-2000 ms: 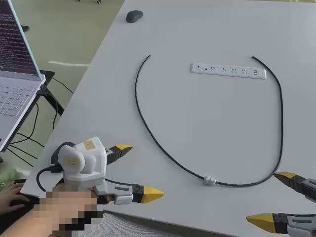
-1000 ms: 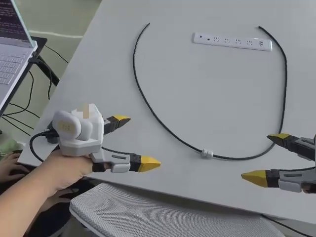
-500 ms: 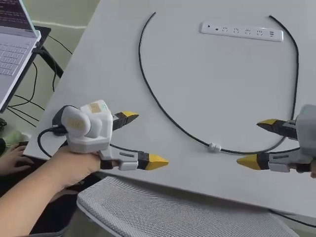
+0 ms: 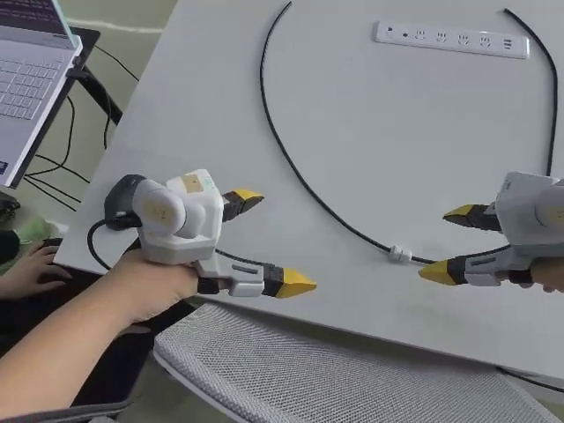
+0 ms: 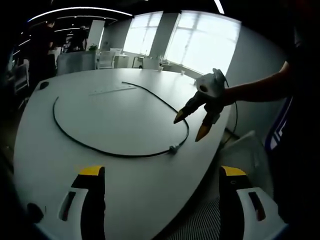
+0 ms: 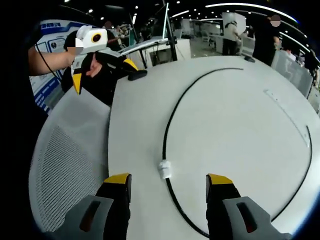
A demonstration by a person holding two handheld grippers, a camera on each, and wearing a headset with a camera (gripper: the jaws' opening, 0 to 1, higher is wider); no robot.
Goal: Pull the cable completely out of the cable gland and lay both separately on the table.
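A long black cable [image 4: 304, 181] lies in a wide loop on the white table [image 4: 414, 141]. A small white cable gland [image 4: 401, 255] sits on it near the front edge. My right gripper [image 4: 438, 242] is open just right of the gland, a short gap away. In the right gripper view the gland [image 6: 164, 169] lies just ahead, between my open jaws [image 6: 168, 179]. My left gripper [image 4: 275, 240] is open over the front left edge, well left of the gland, holding nothing. In the left gripper view the gland [image 5: 173, 148] and cable [image 5: 100, 150] lie ahead, with the right gripper [image 5: 200, 112] behind.
A white power strip [image 4: 451, 40] lies at the back of the table inside the loop. A laptop [image 4: 35, 62] stands off the table to the left, and a grey mesh chair [image 4: 308, 379] is below the front edge. A hand [image 4: 31, 269] rests low on the left.
My right gripper has moved in from the lower right toward the gland, still open. The left gripper stays open near the front left edge. The head camera has shifted.
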